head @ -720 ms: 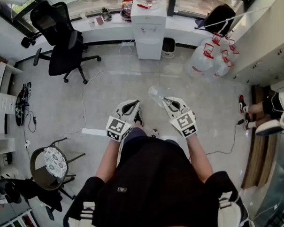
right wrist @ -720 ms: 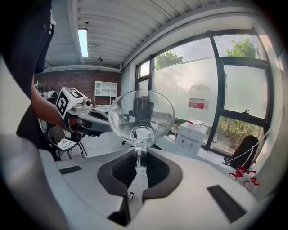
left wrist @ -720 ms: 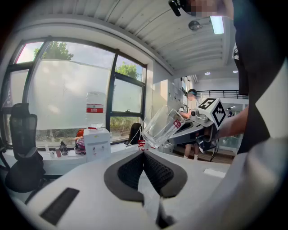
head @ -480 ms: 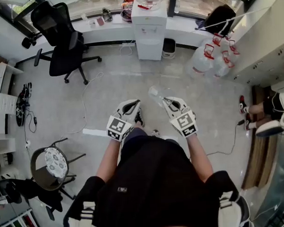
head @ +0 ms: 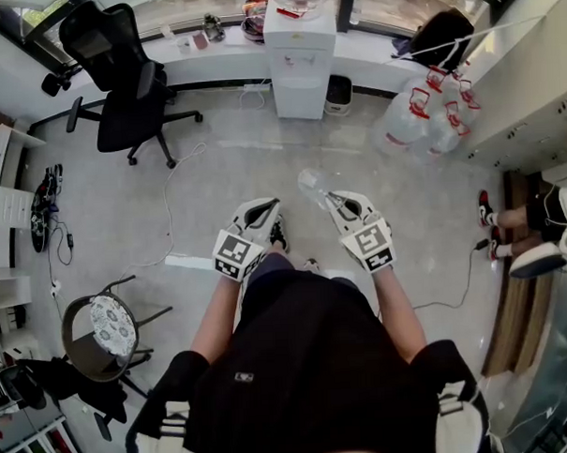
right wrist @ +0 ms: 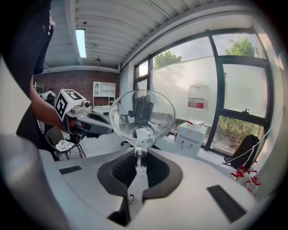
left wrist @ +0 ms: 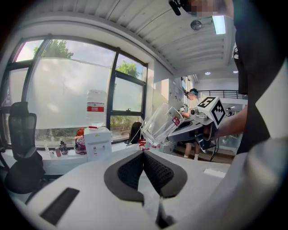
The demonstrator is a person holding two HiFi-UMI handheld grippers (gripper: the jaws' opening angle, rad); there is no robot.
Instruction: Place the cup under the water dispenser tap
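A clear plastic cup (head: pixel 311 185) is held out in front of me, tilted, its wall pinched between the pads of my right gripper (head: pixel 331 199). In the right gripper view the cup (right wrist: pixel 142 114) faces the camera mouth-on, and the right gripper (right wrist: pixel 141 165) is shut on its edge. My left gripper (head: pixel 268 206) hovers beside it, shut and with nothing in it; in its own view the left gripper (left wrist: pixel 144 153) has its pads together, with the cup (left wrist: pixel 160 123) off to the right. The white water dispenser (head: pixel 299 53) stands across the floor by the window, with a bottle (right wrist: pixel 197 105) on top.
A black office chair (head: pixel 118 80) stands at the far left, a round-seat chair (head: pixel 104 328) near my left. Several big water bottles (head: pixel 425 117) lie right of the dispenser. A cable (head: pixel 169 205) trails over the floor. A seated person's legs (head: pixel 522 218) show at the right edge.
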